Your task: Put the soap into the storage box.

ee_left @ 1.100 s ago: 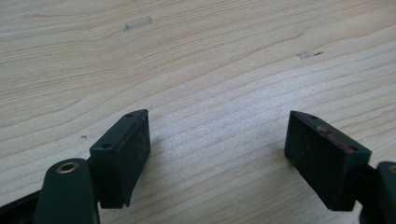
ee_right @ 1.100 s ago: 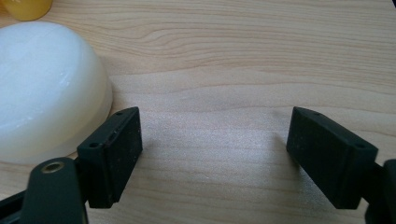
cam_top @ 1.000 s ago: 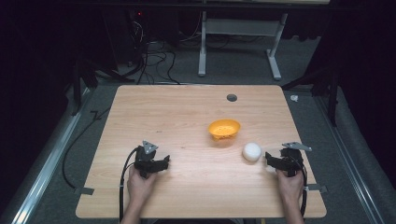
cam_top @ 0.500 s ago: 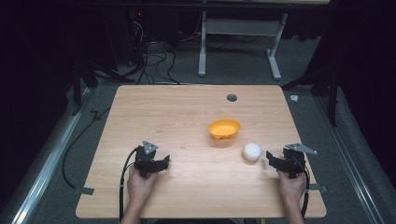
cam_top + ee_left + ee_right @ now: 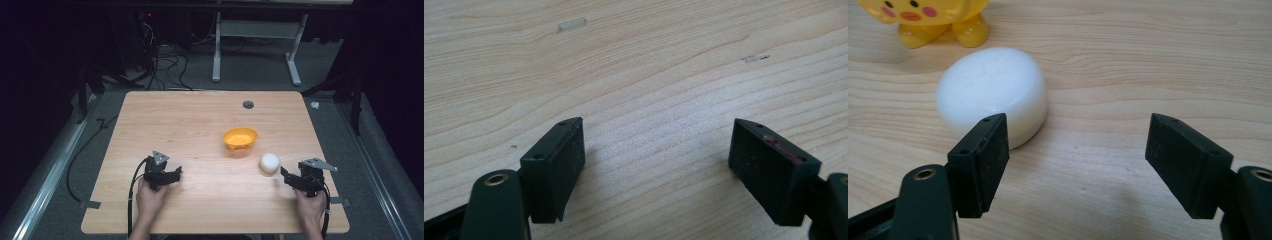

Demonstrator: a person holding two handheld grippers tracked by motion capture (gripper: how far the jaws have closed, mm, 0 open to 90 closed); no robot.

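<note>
While approach is under way: right gripper [image 5: 289, 178] low over table [image 5: 200, 130], jaws spread wide, empty, likely to straddle white puck [image 5: 993, 95]. Puck flat on wood, just ahead of left jaw, off centre, apart from orange bowl [image 5: 240, 138]. Left gripper [image 5: 172, 176] likewise spread, idle.

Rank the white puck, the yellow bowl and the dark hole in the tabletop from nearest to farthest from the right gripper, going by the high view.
From the right gripper:
1. White puck, just ahead and to its left, apart from the jaws.
2. Yellow bowl, beyond the puck, further left.
3. Dark hole, near the table's far edge.
</note>
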